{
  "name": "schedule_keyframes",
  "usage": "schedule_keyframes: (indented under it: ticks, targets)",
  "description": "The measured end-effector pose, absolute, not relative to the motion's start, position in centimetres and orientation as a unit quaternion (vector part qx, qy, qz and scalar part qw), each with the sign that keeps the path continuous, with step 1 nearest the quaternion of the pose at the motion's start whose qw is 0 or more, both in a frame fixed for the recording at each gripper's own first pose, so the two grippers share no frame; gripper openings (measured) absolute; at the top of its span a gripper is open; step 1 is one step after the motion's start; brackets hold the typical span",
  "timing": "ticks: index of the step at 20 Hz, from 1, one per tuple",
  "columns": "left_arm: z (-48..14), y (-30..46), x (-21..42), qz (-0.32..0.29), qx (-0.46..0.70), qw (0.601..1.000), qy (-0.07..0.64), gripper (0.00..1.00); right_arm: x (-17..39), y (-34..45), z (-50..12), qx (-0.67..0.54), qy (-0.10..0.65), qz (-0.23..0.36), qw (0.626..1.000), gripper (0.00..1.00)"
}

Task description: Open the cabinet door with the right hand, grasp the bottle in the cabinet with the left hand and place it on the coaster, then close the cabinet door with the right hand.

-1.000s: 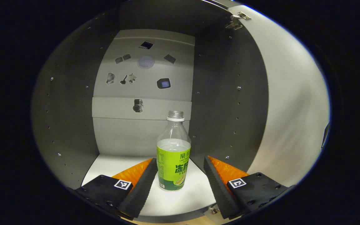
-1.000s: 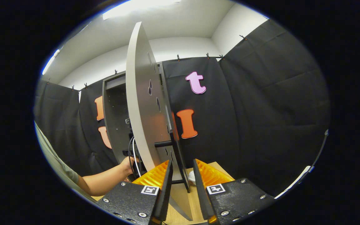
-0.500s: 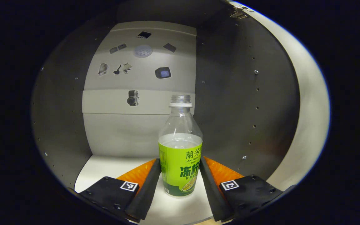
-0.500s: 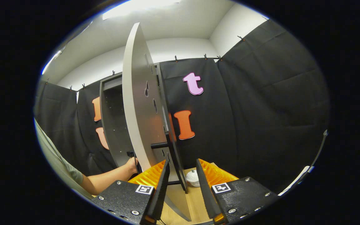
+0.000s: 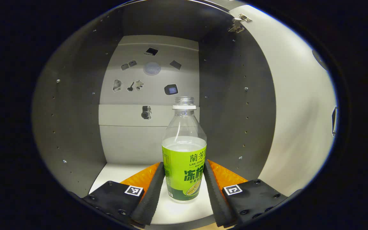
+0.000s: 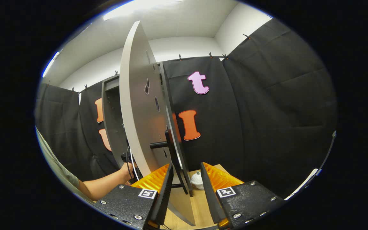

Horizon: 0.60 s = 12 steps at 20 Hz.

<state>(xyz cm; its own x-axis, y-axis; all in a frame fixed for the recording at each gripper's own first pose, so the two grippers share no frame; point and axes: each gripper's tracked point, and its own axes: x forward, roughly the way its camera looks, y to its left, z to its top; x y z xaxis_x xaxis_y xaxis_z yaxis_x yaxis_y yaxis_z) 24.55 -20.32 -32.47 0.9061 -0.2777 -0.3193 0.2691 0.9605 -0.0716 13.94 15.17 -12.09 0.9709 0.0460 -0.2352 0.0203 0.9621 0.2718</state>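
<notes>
Your left gripper point(image 5: 184, 179) is clamped on the bottle point(image 5: 184, 159): both fingers point(image 5: 153, 191) press against the green label, one on each side, low on the body. The bottle stands upright on the white cabinet floor point(image 5: 117, 172), near the front edge and closer to the right wall point(image 5: 235, 105) than to the left. It has no cap on its threaded neck, a white ring just under the threads, and clear liquid up to the top of the label. Behind it, the pale back panel point(image 5: 149, 95) carries a scatter of small stickers. The side walls are dark grey with rows of small holes. To the right, the open door point(image 5: 299, 105) swings outward, pale on its inner face, with a metal hinge point(image 5: 236, 27) at its top corner.

Your right gripper point(image 6: 185, 188) has its fingers apart, straddling the lower end of the black bar handle point(image 6: 176, 159) on the door point(image 6: 136, 111); whether either finger touches the handle you cannot tell from here. The door stands edge-on to that camera, wide open, with the cabinet point(image 6: 112, 121) behind it to the left. Beyond the fingers, a small white object point(image 6: 197, 180) sits on the wooden worktop point(image 6: 184, 204); it is too small to make out what it is. At the lower left of the right gripper view, your forearm point(image 6: 107, 185) reaches into the cabinet opening, the hand point(image 6: 128, 167) wrapped around the left gripper's grip.
</notes>
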Motion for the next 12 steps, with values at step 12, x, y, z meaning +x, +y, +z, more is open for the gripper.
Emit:
schedule_keyframes:
  ticks: [12]
  targets:
    - [-28.1, -12.1, 12.3, -0.044, 0.000, 0.990, 0.130, 0.75, 13.2, 15.6, -12.8, 0.157, 0.133, 0.096, 0.974, 0.54]
